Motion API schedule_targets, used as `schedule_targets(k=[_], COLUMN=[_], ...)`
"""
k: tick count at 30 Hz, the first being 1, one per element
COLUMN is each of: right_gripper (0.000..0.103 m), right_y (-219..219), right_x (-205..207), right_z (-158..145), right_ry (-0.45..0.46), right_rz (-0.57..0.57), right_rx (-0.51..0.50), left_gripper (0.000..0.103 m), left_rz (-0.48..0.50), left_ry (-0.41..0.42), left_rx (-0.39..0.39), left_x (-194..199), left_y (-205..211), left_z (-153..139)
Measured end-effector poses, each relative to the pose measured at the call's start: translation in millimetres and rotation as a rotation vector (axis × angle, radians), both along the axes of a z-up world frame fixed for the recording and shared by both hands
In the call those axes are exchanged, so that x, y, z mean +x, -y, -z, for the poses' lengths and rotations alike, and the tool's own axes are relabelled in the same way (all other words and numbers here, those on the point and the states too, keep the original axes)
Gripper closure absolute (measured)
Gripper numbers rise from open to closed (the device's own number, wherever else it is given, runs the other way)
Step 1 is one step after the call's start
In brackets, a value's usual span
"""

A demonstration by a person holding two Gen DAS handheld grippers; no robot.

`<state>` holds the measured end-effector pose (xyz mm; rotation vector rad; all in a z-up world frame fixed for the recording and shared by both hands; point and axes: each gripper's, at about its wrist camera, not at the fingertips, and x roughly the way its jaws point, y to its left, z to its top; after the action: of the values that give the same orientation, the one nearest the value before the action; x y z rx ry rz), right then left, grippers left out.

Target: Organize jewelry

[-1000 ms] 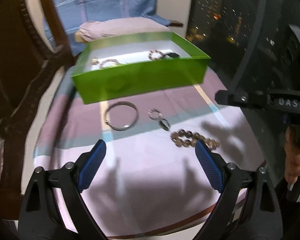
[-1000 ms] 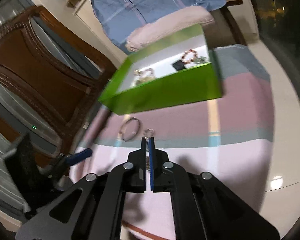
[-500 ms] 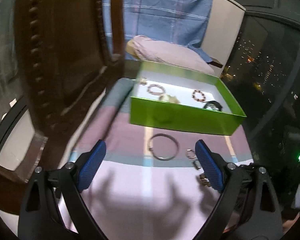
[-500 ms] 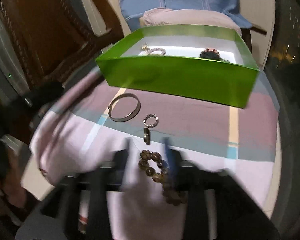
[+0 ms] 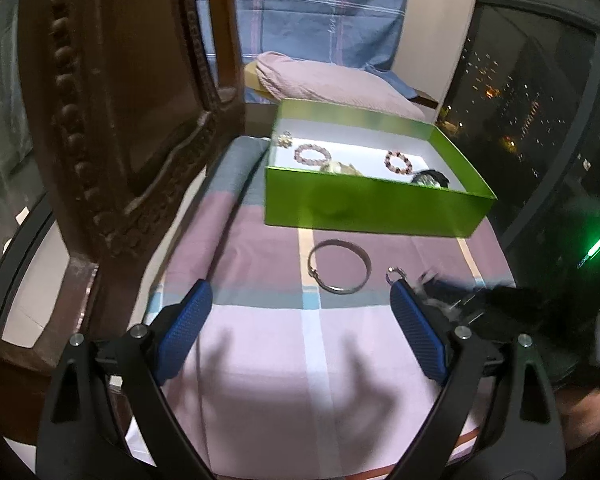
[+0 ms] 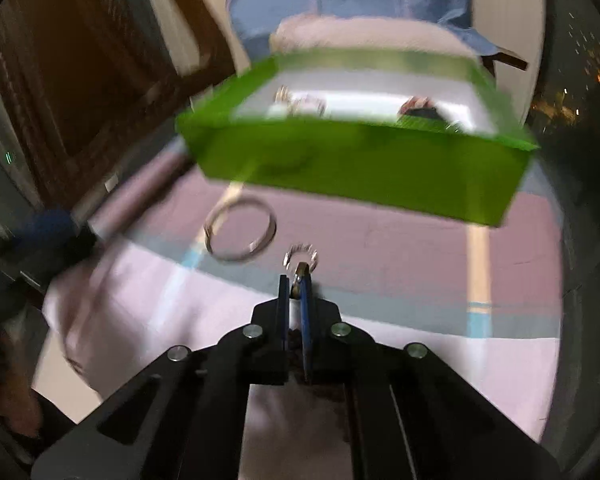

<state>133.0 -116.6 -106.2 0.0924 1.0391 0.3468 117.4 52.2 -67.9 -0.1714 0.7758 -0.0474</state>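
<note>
A green box [image 5: 376,210] stands at the far end of a striped cloth and holds several bracelets [image 5: 312,154]. A silver bangle [image 5: 339,266] lies on the cloth in front of the box. My left gripper [image 5: 300,320] is open and empty, hovering near the bangle. In the right wrist view the box [image 6: 360,172] and bangle [image 6: 240,234] are blurred. My right gripper [image 6: 295,284] is shut on a small ring charm [image 6: 300,260] at its tips. The brown bead bracelet is hidden under that gripper.
A dark carved wooden frame [image 5: 120,120] rises along the left edge of the cloth. A pink pillow [image 5: 332,84] and blue sheet lie behind the box. A dark window is on the right. The right gripper body [image 5: 520,320] shows blurred at the left view's right side.
My right gripper dropped down to the cloth and closed on the ring charm. My left gripper swung left then settled, still open. The box and bangle have not moved.
</note>
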Motion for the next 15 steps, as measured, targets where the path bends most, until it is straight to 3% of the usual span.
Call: schedule_targets(k=[2,5,10,15], right_gripper=[0.097,0.097,0.097,0.097], right_y=[27,57,91,98], right_x=[-7,-16,-23,-30], right_z=[-28,-50,-49,-46], right_ry=[0.051,0.104,0.093,0.079], right_rz=[0.041,0.082,0.142,0.125], right_rx=[0.101,0.148,0.151,0.128], left_gripper=[0.013,0.013,0.013,0.013], left_rz=[0.032,0.109,0.245,0.299], left_ry=[-0.013,-0.044,-0.042,-0.066], left_rx=[0.006,0.026,0.083,0.064], left_x=[1,5,6,11], left_y=[8,31,86,122], left_z=[4,12,21,28])
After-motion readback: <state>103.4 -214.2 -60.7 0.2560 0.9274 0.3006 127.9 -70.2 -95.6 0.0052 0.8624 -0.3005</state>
